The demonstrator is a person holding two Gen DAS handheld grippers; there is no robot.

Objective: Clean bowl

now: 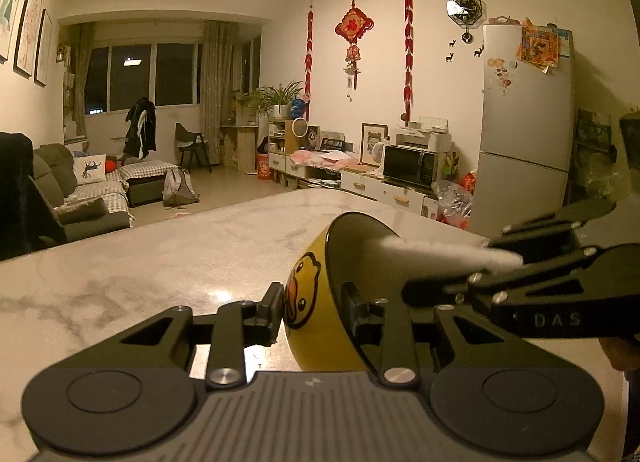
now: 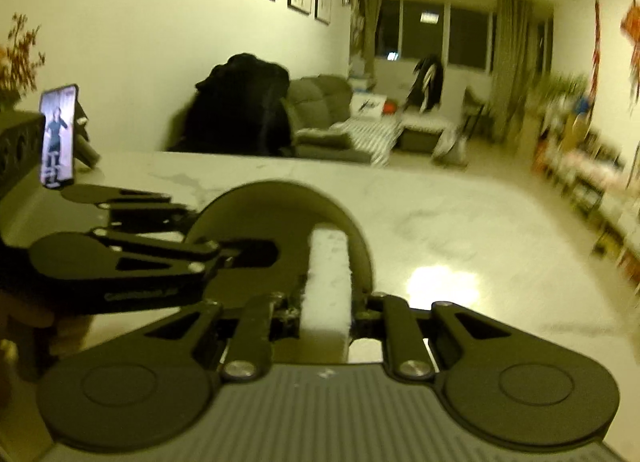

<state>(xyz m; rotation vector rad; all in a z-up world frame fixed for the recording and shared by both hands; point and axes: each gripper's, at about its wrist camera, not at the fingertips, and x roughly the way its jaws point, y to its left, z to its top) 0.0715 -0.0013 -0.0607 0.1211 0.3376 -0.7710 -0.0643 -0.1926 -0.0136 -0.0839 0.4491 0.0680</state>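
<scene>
Standing phone (image 2: pixel 59 135) left, fridge (image 1: pixel 524 130) behind bowl (image 1: pixel 316 298)

Left gripper (image 1: pixel 314 312) fingers partly closed, gripping; right gripper (image 2: pixel 326 316) apparently clamped tight.

Bowl (image 1: pixel 320 294) tipped on its side on the counter (image 1: pixel 160 262), left claw (image 1: pixel 312 314) straddling its wall; sponge (image 2: pixel 326 282) in the right claw (image 2: pixel 326 314) reaches inside.

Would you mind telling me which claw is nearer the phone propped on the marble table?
Left. The left claw, gripping the yellow duck bowl by its wall, sits just in front of the phone; the right claw, shut on the white sponge, is farther away.
</scene>
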